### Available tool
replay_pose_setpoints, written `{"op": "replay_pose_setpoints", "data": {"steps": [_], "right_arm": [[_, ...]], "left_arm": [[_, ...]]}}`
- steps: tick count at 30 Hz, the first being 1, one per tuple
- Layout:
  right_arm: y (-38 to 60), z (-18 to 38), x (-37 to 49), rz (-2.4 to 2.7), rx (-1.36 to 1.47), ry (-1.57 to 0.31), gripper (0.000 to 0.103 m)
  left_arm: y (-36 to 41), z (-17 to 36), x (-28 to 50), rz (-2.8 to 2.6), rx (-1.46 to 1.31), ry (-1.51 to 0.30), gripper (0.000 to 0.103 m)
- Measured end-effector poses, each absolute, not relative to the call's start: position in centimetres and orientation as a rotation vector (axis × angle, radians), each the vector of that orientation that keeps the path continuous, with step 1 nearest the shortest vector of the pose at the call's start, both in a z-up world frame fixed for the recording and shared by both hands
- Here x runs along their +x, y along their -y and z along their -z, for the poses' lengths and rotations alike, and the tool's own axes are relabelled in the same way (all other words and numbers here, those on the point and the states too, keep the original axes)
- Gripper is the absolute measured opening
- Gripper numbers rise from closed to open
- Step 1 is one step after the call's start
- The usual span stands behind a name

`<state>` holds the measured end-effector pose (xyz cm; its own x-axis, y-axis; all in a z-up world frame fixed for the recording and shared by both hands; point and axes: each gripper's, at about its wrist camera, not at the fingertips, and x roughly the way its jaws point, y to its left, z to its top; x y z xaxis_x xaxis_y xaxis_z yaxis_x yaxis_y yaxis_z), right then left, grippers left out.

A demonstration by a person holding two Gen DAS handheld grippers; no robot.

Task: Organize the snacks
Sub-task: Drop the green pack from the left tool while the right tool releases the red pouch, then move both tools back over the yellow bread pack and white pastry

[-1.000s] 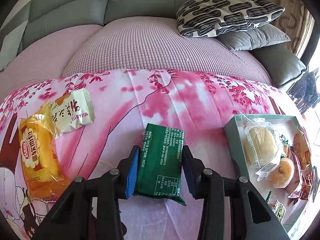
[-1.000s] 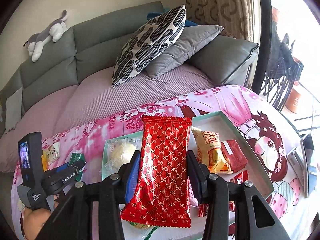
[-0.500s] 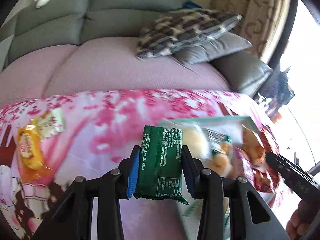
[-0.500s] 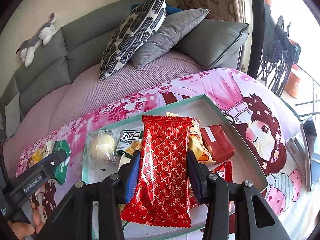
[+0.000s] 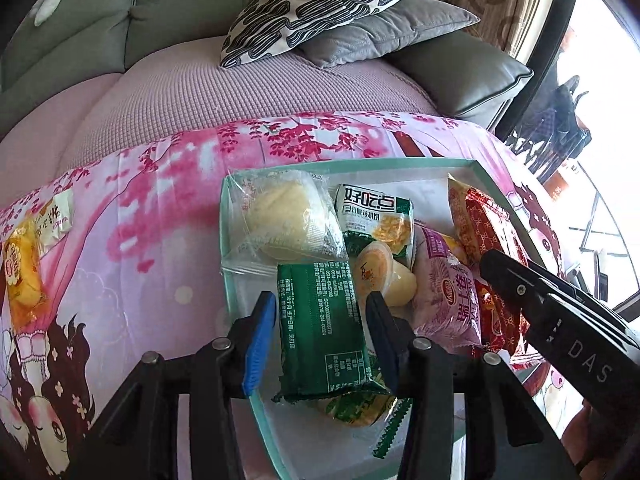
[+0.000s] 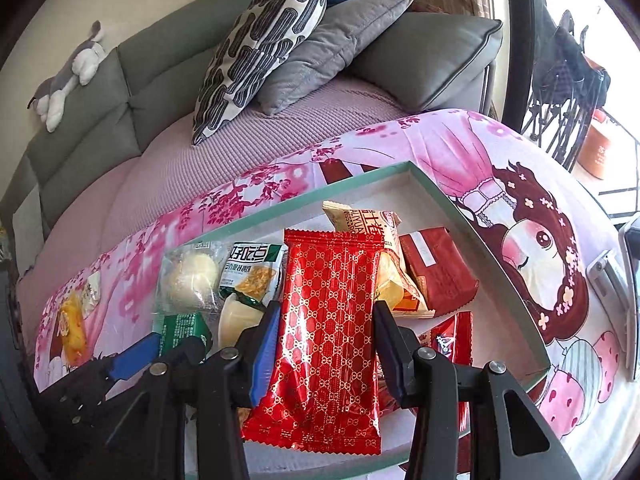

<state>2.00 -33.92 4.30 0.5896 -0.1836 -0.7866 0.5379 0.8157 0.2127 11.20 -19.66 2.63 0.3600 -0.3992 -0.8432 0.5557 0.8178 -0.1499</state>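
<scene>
My left gripper (image 5: 320, 312) is open around a dark green snack packet (image 5: 322, 328) that lies in the left end of the teal-rimmed tray (image 5: 344, 163); there are gaps between the pads and the packet. My right gripper (image 6: 326, 320) is shut on a shiny red patterned packet (image 6: 326, 340), held over the tray (image 6: 472, 224). The tray holds several snacks: a wrapped bun (image 5: 288, 216), a green-and-white packet (image 5: 376, 216), jelly cups (image 5: 380, 276), a purple packet (image 5: 448, 292) and red packets (image 6: 438, 268). The left gripper also shows in the right wrist view (image 6: 132, 354).
Two snacks lie on the pink cloth at far left: a yellow packet (image 5: 22, 276) and a white one (image 5: 56, 216). A sofa with cushions (image 5: 320, 4) is behind the table. A phone-like device (image 6: 630, 292) lies at the table's right edge.
My left gripper carried the green packet rightward from the cloth into the tray and opened its jaws around it. My right gripper moved down closer over the tray, still holding the red packet.
</scene>
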Motion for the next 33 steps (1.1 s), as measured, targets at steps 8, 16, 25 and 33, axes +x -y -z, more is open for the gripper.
{"op": "replay_pose_setpoints", "data": {"steps": [8, 16, 25, 33], "right_arm": [[33.6, -4.0, 2.4, 0.441, 0.451, -0.870, 0.060], [33.2, -4.2, 2.7, 0.453, 0.421, -0.858, 0.081], [31.9, -4.6, 3.2, 0.441, 0.363, -0.840, 0.101], [30.9, -4.7, 3.5, 0.446, 0.328, -0.832, 0.103]], "left_arm": [[17.3, -3.6, 10.2, 0.564, 0.110, -1.034, 0.077], [14.3, -2.7, 10.7, 0.435, 0.047, -1.041, 0.089], [12.3, -2.3, 11.2, 0.330, 0.010, -0.992, 0.099], [10.8, -1.7, 11.3, 0.302, 0.008, -0.988, 0.099]]}}
